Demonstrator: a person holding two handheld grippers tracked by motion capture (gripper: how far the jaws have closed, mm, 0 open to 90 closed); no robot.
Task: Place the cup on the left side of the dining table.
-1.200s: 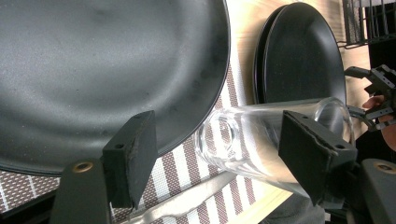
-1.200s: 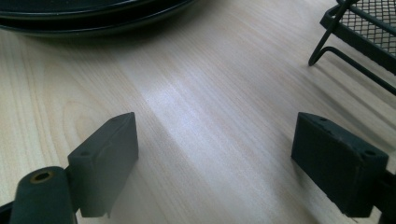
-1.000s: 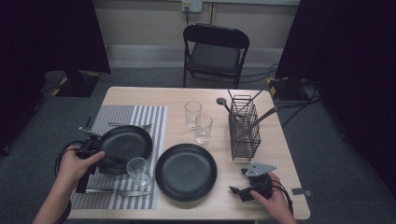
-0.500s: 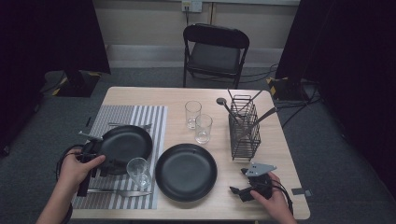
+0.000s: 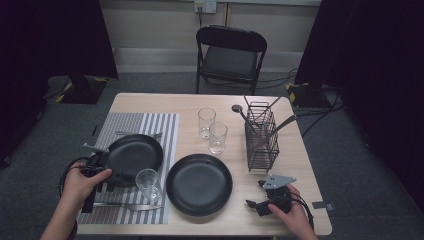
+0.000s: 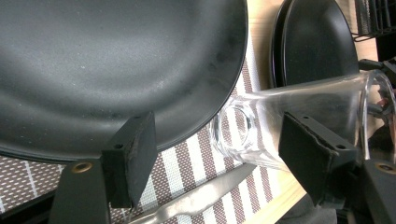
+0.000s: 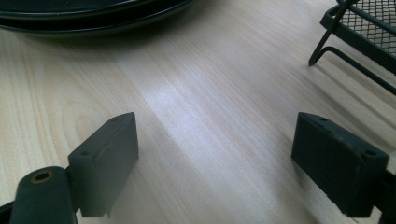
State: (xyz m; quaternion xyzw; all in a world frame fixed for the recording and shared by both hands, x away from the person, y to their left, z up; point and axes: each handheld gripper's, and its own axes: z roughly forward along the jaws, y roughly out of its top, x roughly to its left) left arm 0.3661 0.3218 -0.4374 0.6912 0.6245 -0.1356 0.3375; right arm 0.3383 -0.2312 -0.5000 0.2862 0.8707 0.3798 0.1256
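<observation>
No writing is legible anywhere. The left tongs (image 6: 215, 154), held low at the counter's near-left corner, gape wide around the edge of a round black plate (image 6: 116, 70) and the base of a clear drinking glass (image 6: 299, 126), both on the grey striped placemat (image 5: 150, 125). The right tongs (image 7: 215, 163) rest wide apart on the pale wooden counter (image 7: 196, 93) near its right front edge.

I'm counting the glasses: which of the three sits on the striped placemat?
The glass at the placemat's near right corner, just right of the left gripper and beside the plate on the mat. The other two glasses stand together on bare wood by the wire caddy.
</observation>
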